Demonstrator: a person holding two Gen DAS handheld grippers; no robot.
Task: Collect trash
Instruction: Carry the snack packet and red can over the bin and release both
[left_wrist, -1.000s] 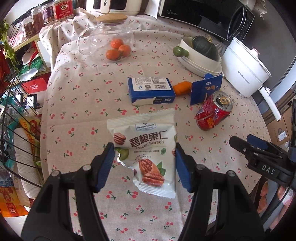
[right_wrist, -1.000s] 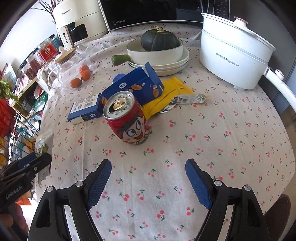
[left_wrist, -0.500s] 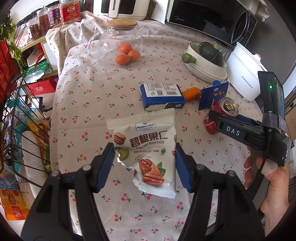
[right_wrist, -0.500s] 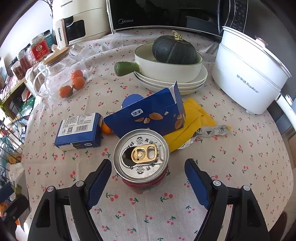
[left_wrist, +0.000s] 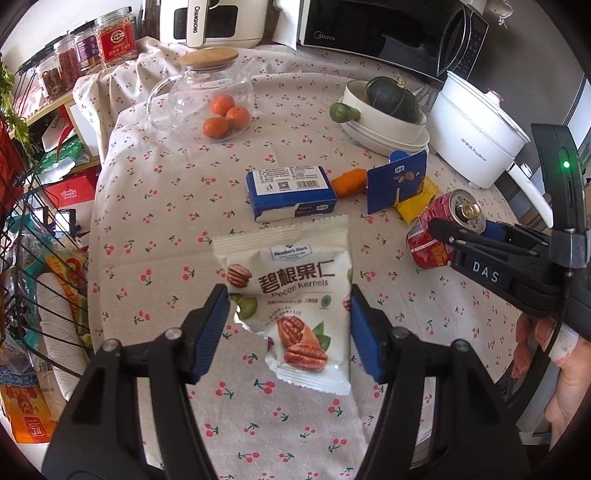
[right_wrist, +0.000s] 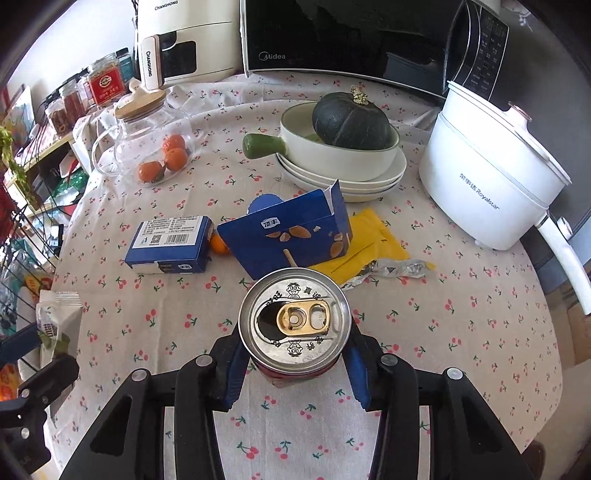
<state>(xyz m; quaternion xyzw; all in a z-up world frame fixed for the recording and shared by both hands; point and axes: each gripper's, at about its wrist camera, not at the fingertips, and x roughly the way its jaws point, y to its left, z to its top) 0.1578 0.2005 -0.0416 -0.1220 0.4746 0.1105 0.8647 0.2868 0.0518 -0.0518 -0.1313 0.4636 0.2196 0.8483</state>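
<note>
A white torn pecan-kernel bag (left_wrist: 295, 266) hangs just above the cherry-print tablecloth (left_wrist: 166, 206), with my left gripper (left_wrist: 288, 295) shut on its sides. An opened red drink can (right_wrist: 294, 319) stands upright on the table, and my right gripper (right_wrist: 294, 332) is shut on it, both blue pads pressed against its wall. In the left wrist view the can (left_wrist: 436, 236) and the right gripper (left_wrist: 461, 229) appear at the right, held by a person's hand (left_wrist: 561, 369). The bag (right_wrist: 55, 314) shows at the left edge of the right wrist view.
Behind the can lie an open blue carton (right_wrist: 291, 232), a yellow wrapper (right_wrist: 369, 247), crumpled foil (right_wrist: 395, 267) and a blue box (right_wrist: 170, 240). Farther back stand a glass jug with oranges (right_wrist: 147, 147), a white pan holding a squash (right_wrist: 340, 147) and a white electric pot (right_wrist: 491, 177). A wire basket (left_wrist: 29, 258) stands left of the table.
My right gripper came forward over the red can and closed its jaws on it. The left gripper kept hold of the pecan bag with little movement.
</note>
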